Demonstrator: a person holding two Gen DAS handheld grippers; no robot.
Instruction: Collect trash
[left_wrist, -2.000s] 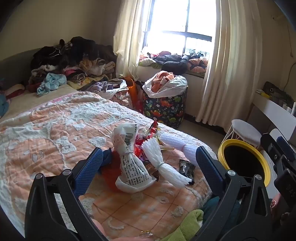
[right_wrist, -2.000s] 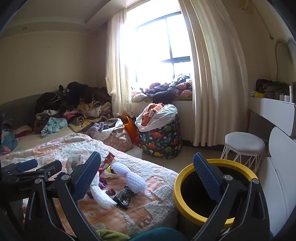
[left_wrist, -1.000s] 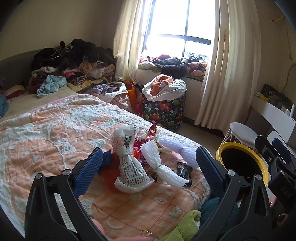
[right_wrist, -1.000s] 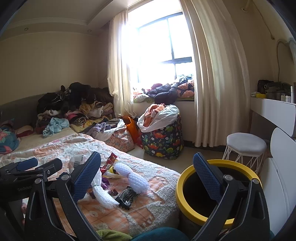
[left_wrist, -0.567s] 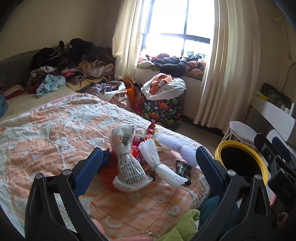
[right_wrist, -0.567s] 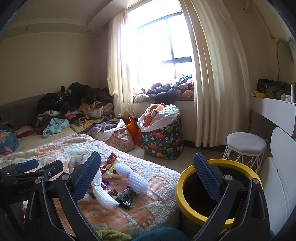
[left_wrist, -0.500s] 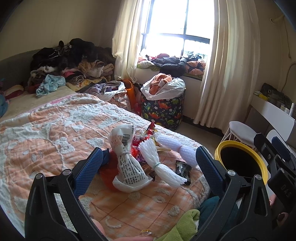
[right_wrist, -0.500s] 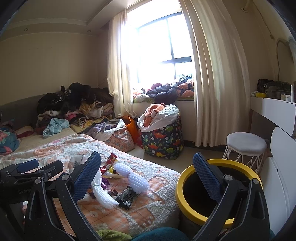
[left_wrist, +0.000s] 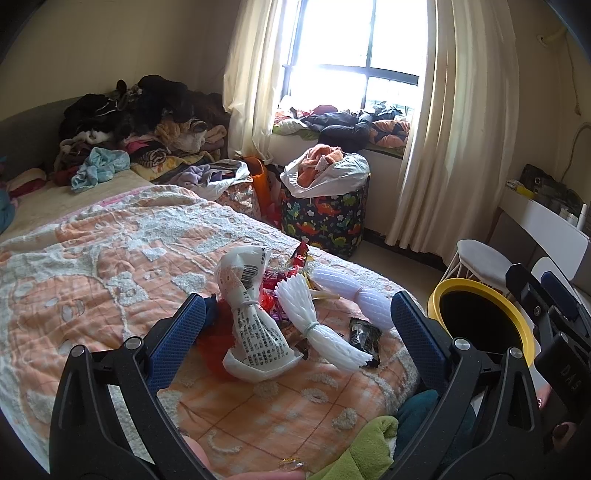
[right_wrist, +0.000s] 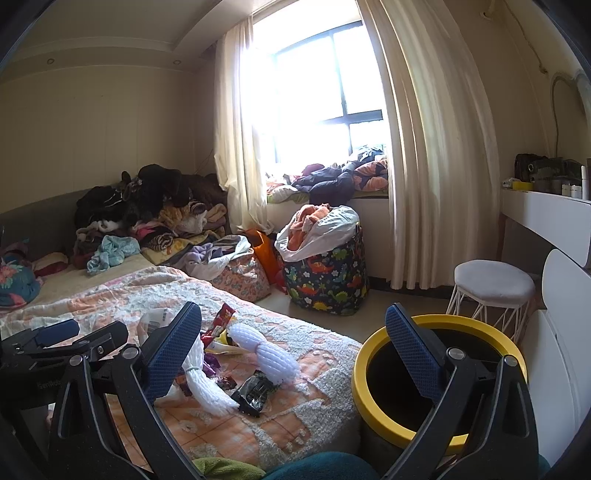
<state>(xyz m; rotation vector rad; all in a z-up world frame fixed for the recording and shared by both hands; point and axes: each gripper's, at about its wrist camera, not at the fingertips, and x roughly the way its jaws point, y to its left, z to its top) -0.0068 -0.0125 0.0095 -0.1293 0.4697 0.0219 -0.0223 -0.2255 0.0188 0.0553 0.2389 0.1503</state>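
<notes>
Trash is lying in a loose heap near the foot corner of the bed (left_wrist: 92, 280), on the orange and white quilt, and nothing in either view is suggesting that any of it has gone into the bin yet. A white printed bag (left_wrist: 255, 325), tied round its middle, is sitting at the front of the heap in the left wrist view; just beside it a white foam net sleeve (left_wrist: 317, 325) is fanning out from its tie, and a second, rounder foam net (right_wrist: 267, 350) is resting a little farther toward the bed's edge. A small black wrapper (right_wrist: 255, 393) is lying next to the sleeves, and red and purple snack wrappers (left_wrist: 275, 295) are peeking out between and behind the white pieces. The yellow-rimmed bin (right_wrist: 373, 354) is standing on the floor just beside the bed corner, its mouth dark; whether anything is already inside cannot be told from here. The left claw (left_wrist: 293, 317) is hovering over the heap with its blue pads spread wide, released and gripping nothing. The right claw (right_wrist: 293, 332) is likewise gaping and empty, aiming between the heap and the bin. As a judgement, the work is sitting at its very start: every visible piece is waiting on the quilt, so each one is needing a grasp, a short carry across the bed edge and a drop into the bin, with the light bag and sleeves likely coming first.
</notes>
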